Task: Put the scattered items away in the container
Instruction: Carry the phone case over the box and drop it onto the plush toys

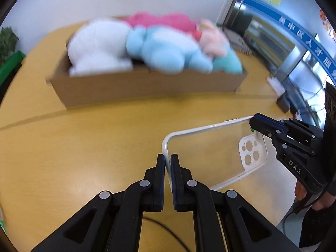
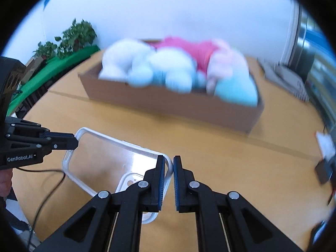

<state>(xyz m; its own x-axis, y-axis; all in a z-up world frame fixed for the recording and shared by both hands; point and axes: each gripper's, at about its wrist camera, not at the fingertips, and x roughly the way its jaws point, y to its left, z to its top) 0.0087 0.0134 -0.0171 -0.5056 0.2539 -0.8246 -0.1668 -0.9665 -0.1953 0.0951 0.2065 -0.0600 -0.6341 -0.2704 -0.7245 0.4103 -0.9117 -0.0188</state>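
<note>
1. Left hand-held gripper (image 1: 167, 161): jaws closed tight on the short-end rim of the clear plastic phone case w/ white bumper edge (image 1: 212, 151). Right hand-held gripper (image 2: 173, 163): jaws clamped on the rim at the opposite end, by the camera cut-out.
2. Case hangs between the two grippers, seemingly clear of the yellow wooden worktop (image 1: 84, 147), well short of the brown cardboard box (image 1: 147, 86). Box sits further back, already heaped w/ plush toys: white (image 1: 98, 46), light blue (image 1: 166, 48), pink (image 1: 163, 20).
3. Risks, as I judge them:
 - Both grips are on a thin, slick rim only. If the two hands drift apart or twist differently, the case could flex and pop out of one grip.
 - Losing one grip leaves it swinging from the other, likely dropping to the worktop.
 - Box is piled past its rim; a case laid on the plush could slide back out.
 - Background is motion-blurred, so fast travel adds to slip risk.
4. View differences:
 - Left wrist view shows the camera cut-out fully, plus glass doors w/ a blue banner (image 1: 294, 27) at right.
 - Right wrist view half hides the cut-out behind its own fingers, but shows potted plants (image 2: 77, 35), green cloth (image 2: 52, 73) and a black cable (image 2: 48, 191).
</note>
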